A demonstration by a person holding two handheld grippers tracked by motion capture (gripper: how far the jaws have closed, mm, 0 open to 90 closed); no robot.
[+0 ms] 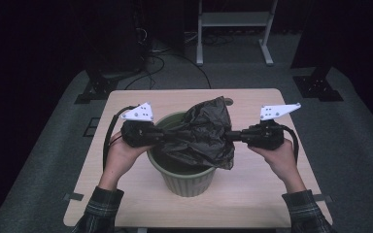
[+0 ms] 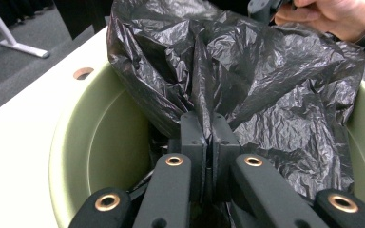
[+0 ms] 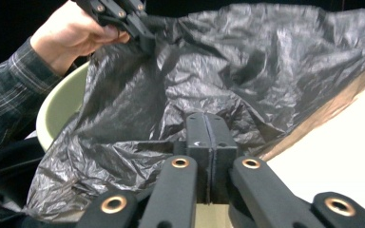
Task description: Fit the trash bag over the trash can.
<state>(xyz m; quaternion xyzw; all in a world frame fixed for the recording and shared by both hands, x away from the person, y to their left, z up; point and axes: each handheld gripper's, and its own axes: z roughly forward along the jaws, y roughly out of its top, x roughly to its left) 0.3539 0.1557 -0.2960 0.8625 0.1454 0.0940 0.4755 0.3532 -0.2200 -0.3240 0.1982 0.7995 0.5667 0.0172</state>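
Both grippers, left (image 1: pixel 167 137) and right (image 1: pixel 233 136), have jaws clamped on the black bag (image 1: pixel 201 133), stretched left-to-right over the green bin (image 1: pixel 187 182).

A pale wooden bench with rounded corners (image 1: pixel 252 194) stands on a grey carpeted floor (image 1: pixel 349 136). Beyond it the room is dark: a white metal frame stand (image 1: pixel 233 29) rises at the far side, black cables (image 1: pixel 175 63) trail across the carpet, and black stand feet (image 1: pixel 318 87) sit at either side.
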